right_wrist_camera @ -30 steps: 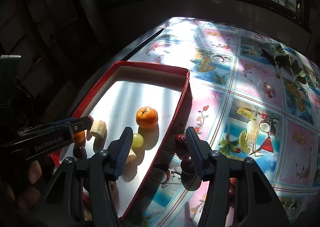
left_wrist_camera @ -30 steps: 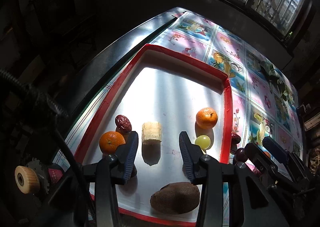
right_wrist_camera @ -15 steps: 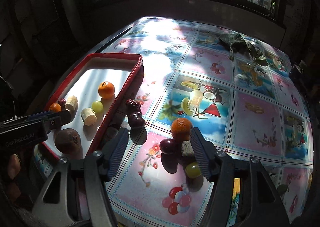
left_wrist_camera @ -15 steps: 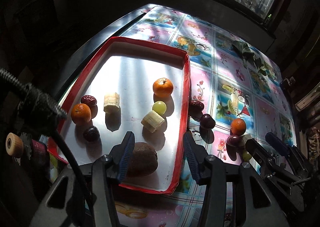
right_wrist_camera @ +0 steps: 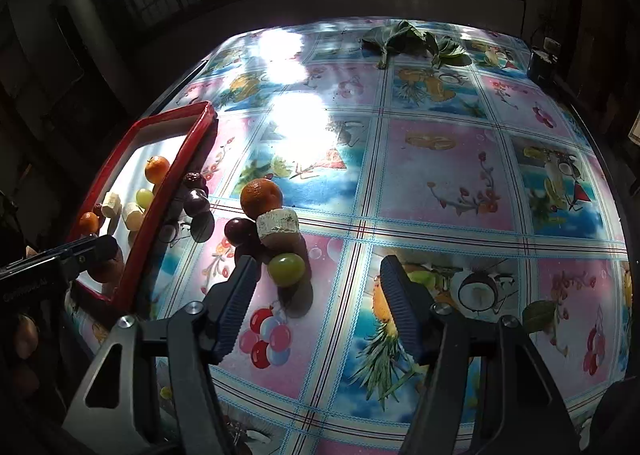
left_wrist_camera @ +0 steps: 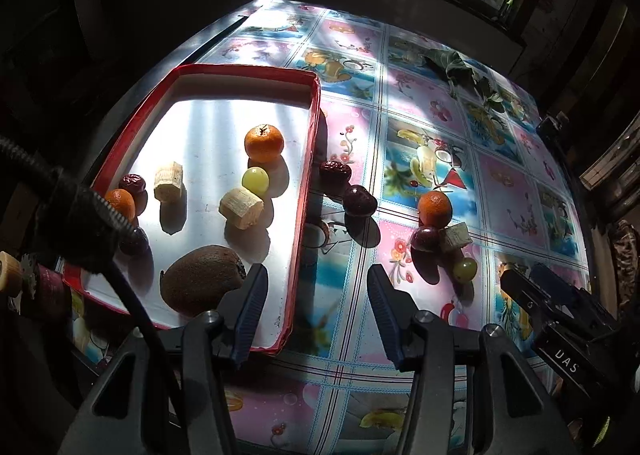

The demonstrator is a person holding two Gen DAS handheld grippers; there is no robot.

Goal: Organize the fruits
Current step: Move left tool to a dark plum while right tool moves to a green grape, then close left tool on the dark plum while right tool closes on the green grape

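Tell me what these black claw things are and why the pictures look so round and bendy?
Those claws are two pinching tools; a person holds one in each hand. Each carries a small wide-eyed camera, which bends the picture. One picture looks past the left gripper, the other past the right gripper. Both are open and hold nothing. Below is a table with a shiny fruit-picture cloth. The red-rimmed white tray already holds a brown fuzzy kiwi, oranges, banana chunks, a green grape and dark fruits. Still outside are a round orange mandarin, a pale banana chunk, a green grape and some dark red fruits.
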